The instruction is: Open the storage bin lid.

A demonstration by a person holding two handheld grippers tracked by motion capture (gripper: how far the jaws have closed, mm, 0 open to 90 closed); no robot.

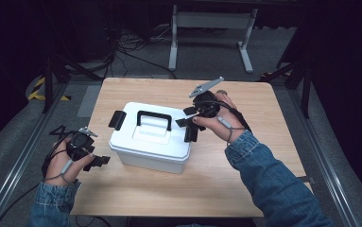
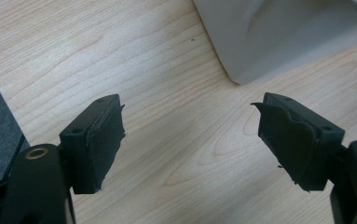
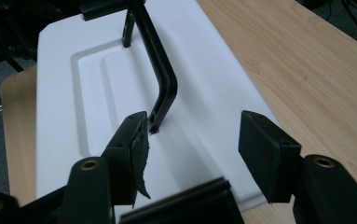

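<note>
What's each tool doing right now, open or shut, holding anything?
Left tool: open, holding nothing, over the table beside the white box.
Right tool: open, holding nothing, above the box's lid near the black handle.

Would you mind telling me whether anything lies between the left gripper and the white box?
Nothing visible does. The left gripper stands open over bare table, and the white box sits just ahead of its jaws, not yet touched.

A light wooden table [image 1: 245, 156] carries one white plastic box [image 1: 145, 151] with a black handle [image 1: 154, 119].
</note>
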